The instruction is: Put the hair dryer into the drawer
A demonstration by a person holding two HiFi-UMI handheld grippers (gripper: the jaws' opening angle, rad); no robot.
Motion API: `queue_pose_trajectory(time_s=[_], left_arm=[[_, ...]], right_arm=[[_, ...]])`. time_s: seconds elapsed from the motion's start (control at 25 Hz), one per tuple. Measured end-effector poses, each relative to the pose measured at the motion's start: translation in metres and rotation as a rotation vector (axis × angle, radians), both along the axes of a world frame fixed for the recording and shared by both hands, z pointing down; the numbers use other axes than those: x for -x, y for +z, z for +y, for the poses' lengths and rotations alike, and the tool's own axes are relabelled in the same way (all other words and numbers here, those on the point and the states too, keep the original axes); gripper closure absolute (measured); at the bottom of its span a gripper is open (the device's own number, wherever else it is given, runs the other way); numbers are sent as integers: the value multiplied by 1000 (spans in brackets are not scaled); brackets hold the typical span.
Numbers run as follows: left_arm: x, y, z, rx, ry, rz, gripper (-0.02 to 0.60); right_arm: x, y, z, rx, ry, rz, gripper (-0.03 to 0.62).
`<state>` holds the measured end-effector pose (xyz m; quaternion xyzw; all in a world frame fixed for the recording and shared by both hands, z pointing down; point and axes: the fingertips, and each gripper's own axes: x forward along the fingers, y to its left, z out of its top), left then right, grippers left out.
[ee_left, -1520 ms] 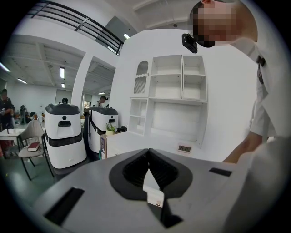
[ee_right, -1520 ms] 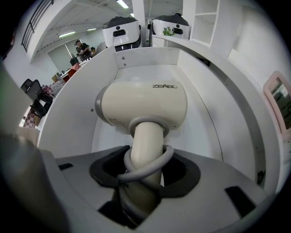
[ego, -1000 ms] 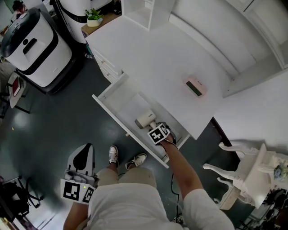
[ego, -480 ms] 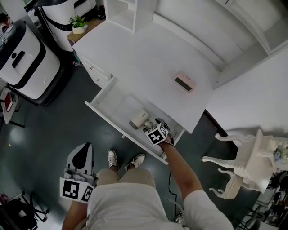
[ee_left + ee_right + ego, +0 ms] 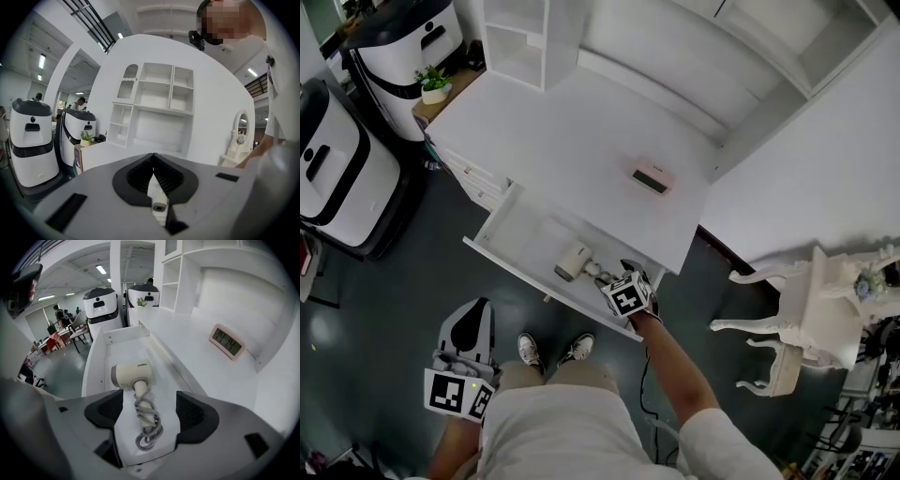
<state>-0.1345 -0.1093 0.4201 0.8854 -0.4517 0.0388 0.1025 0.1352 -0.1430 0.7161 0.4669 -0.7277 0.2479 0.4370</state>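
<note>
The cream hair dryer (image 5: pixel 572 261) lies in the open white drawer (image 5: pixel 512 273), its grey cord coiled behind the handle. My right gripper (image 5: pixel 623 286) hangs just above the drawer's front right part, open, with nothing between its pads. In the right gripper view the hair dryer (image 5: pixel 131 373) and its cord (image 5: pixel 147 423) lie on the drawer floor below the spread jaws of the right gripper (image 5: pixel 149 405), free of them. My left gripper (image 5: pixel 473 319) is low at my left side, away from the drawer. Seen in its own view, the left gripper (image 5: pixel 153 158) is shut and empty.
A pink clock (image 5: pixel 652 177) sits on the white desk (image 5: pixel 581 131) above the drawer. Two large white machines (image 5: pixel 337 178) and a potted plant (image 5: pixel 434 84) stand to the left. A white chair (image 5: pixel 787 328) is at the right. My shoes (image 5: pixel 551 349) are below the drawer front.
My right gripper has opened and risen off the hair dryer's handle, leaving the dryer lying in the drawer. The left gripper has hardly shifted.
</note>
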Motion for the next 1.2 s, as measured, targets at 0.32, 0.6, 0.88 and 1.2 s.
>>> queue_pose_trajectory(time_s=[0.32,0.6,0.88,1.2], left_arm=[[-11,-15,-8,-47,90,32,565],[-26,-31,-15,-88,167,55,565],[-34,-48,-28,-137,205,65,565],[-35,-59,-38,-175,201,63,565]], right_arm=[[-17,-49,27,-88,198,-85,233],[-30,-103,49,-219,380,-221,284],[-42,-162,67,-362,505,-389,431],[-51,-226,72,-570,527,-469,583]])
